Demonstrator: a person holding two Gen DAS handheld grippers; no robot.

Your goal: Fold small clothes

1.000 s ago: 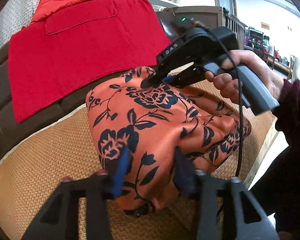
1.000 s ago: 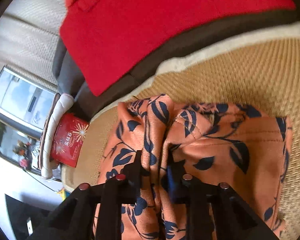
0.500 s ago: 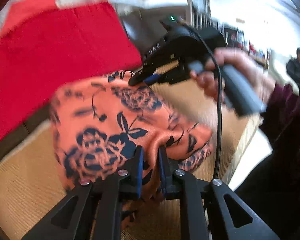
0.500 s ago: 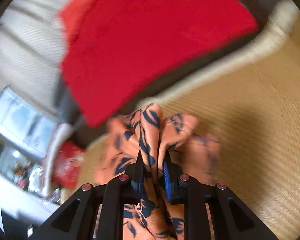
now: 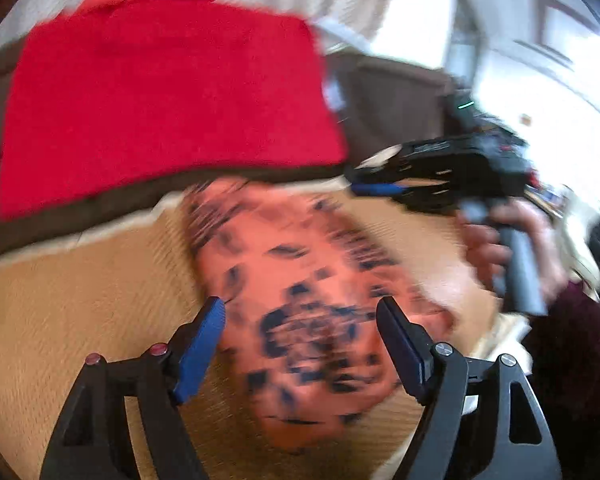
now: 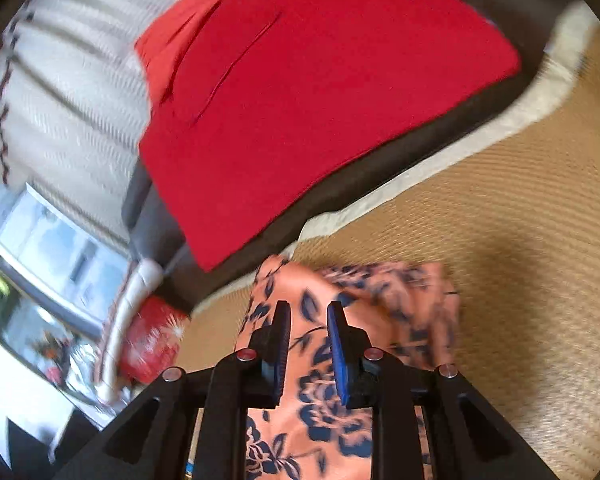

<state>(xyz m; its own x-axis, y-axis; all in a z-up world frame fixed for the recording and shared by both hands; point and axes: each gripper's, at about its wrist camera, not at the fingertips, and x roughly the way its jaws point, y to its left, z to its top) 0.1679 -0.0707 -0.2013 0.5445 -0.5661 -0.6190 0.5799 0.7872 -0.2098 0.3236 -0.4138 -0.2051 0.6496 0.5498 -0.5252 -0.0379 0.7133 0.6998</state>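
1. My left gripper (image 5: pixel 300 312): fingers wide and opening, over the orange floral garment (image 5: pixel 312 320). Nothing pinched, pads clear of the cloth on both sides.
2. My right gripper (image 6: pixel 308 320): fingers narrow, just opening. Garment (image 6: pixel 332 360) shows in the gap; blurred, can't tell if the pads touch it. In the left view it hangs at the garment's far right, off the cloth.
3. Garment lies bunched on the woven mat (image 6: pixel 520 260), far edge near the mat's pale border (image 6: pixel 420 176).
4. Past the border: dark cushion edge (image 6: pixel 380 168), red cloth (image 6: pixel 320 100) spread on it. Tight on the far side.
5. Bare mat left of the garment (image 5: pixel 80 300) and right of it (image 6: pixel 540 320): room to move there.
6. Person's hand (image 5: pixel 512 248) on the right gripper's handle, far right.
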